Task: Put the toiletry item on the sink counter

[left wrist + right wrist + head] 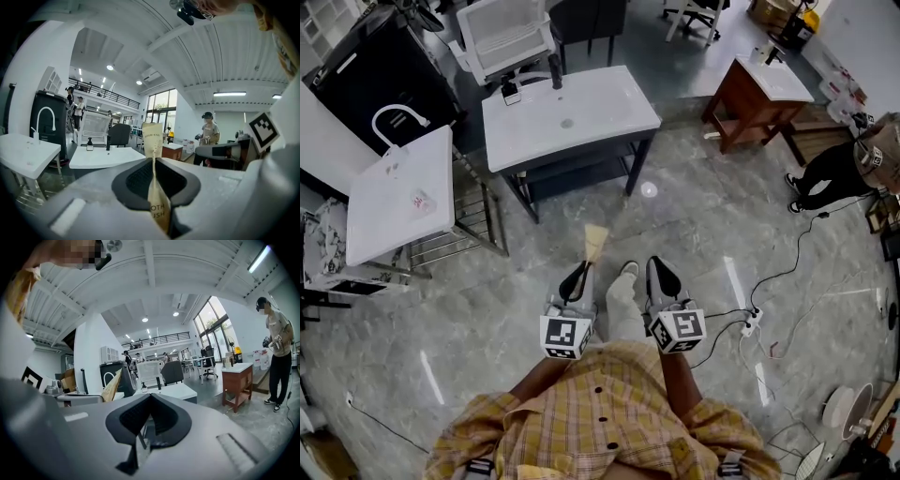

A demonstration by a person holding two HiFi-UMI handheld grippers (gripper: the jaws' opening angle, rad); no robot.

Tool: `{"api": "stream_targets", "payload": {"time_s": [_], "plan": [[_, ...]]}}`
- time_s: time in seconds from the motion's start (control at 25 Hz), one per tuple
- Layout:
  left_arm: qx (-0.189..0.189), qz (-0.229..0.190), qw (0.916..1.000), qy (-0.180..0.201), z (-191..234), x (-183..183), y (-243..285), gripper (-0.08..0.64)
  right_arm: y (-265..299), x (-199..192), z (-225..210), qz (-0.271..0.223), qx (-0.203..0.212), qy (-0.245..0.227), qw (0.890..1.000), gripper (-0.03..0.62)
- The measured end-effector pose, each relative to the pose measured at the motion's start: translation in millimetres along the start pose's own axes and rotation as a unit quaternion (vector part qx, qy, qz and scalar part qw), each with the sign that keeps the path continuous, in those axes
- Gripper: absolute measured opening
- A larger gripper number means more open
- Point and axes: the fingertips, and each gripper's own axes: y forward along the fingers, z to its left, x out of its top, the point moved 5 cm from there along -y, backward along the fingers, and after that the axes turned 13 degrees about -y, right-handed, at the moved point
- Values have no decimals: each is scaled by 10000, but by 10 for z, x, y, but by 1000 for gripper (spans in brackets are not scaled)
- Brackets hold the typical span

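a white mesh chair stands near a black cabinet; a power strip lies on the grey marbled floor.

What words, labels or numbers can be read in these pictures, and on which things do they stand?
"OTH" above "USH": cut-off print low on the beige flat paper packet, which is clamped in the jaws of the left gripper.
Dark line of print near the top of that packet: too small to read with certainty.
Black-and-white squares on the marker cubes: patterns only, no letters.
No other text is readable in any view.
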Motion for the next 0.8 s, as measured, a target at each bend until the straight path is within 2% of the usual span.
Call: {"api": "stream_targets", "payload": {"time_s": [0.2,0.4,0.8], "plan": [[89,45,9999,47,215,79,274,23,429,54,-87,-37,167,0,9999,0],[124,14,9998,141,407,264,785,23,958,137,-289,-115,306,-38,9995,0],[354,-18,9992,183,665,741,2167,23,2180,457,-1213,-175,526,-2,9985,0]]}}
